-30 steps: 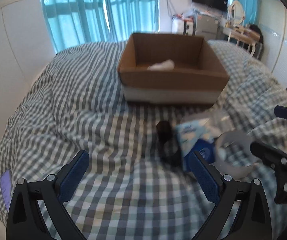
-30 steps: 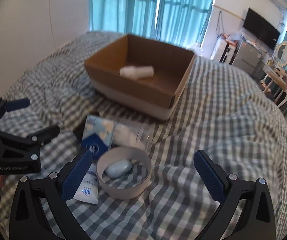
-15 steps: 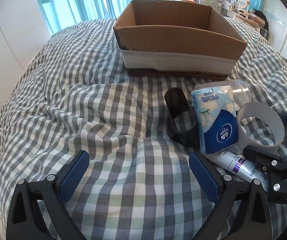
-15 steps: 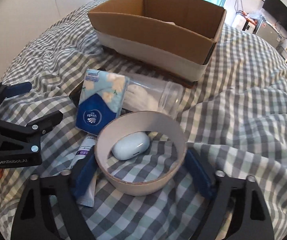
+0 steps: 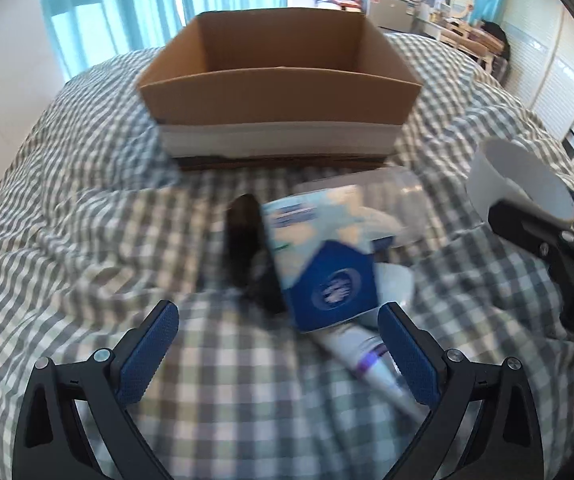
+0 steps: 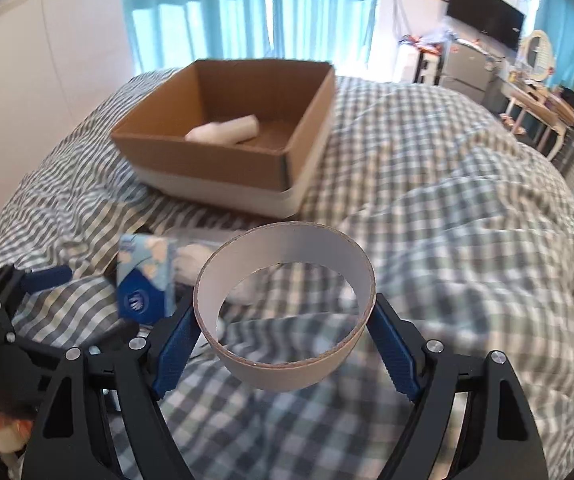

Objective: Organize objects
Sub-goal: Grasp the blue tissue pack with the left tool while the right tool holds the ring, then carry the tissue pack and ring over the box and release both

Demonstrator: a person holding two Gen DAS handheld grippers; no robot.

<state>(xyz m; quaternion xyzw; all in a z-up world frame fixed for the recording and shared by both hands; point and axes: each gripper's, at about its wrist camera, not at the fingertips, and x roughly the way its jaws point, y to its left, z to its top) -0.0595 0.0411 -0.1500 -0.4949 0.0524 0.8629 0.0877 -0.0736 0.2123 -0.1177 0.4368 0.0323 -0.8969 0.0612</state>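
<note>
Left wrist view: wide stretch of grey-and-white checked bedcover (image 5: 87, 208) at left, rumpled into soft folds, free of objects out to the curved left edge of the bed. Left gripper (image 5: 277, 350) low in the foreground, blue pads spread wide with only bedcover between them. Just beyond the pads, a cluster: dark, blurred object (image 5: 247, 248) at its left, leaning blue-and-white tissue pack (image 5: 319, 260) overlapping it, clear plastic container (image 5: 391, 208) lying behind the pack, white tube (image 5: 363, 356) poking out beneath the pack toward the right pad. Farther back, centred, open cardboard box (image 5: 279, 104) with brown walls and a white lower band, near wall facing the camera, a strip of bare cover between box and cluster. At far right, white cardboard ring (image 5: 519, 184) raised off the bed, clamped in the black frame of the right gripper, clear of the cluster.

Right wrist view: left gripper's black frame and blue pad tip at the left edge, tissue pack (image 6: 147, 276) just beside it. Right gripper (image 6: 285, 330) in the foreground centre, pads pinching the cardboard ring (image 6: 287, 304) from both sides, ring held aloft with its open end tilted toward the camera and checked cover showing through. Cardboard box (image 6: 239, 136) beyond and slightly left, pale roll (image 6: 227, 130) lying inside on the floor of the box. Right of the ring, broad open bedcover (image 6: 467, 240), humped, running to the bed's far-right edge.
</note>
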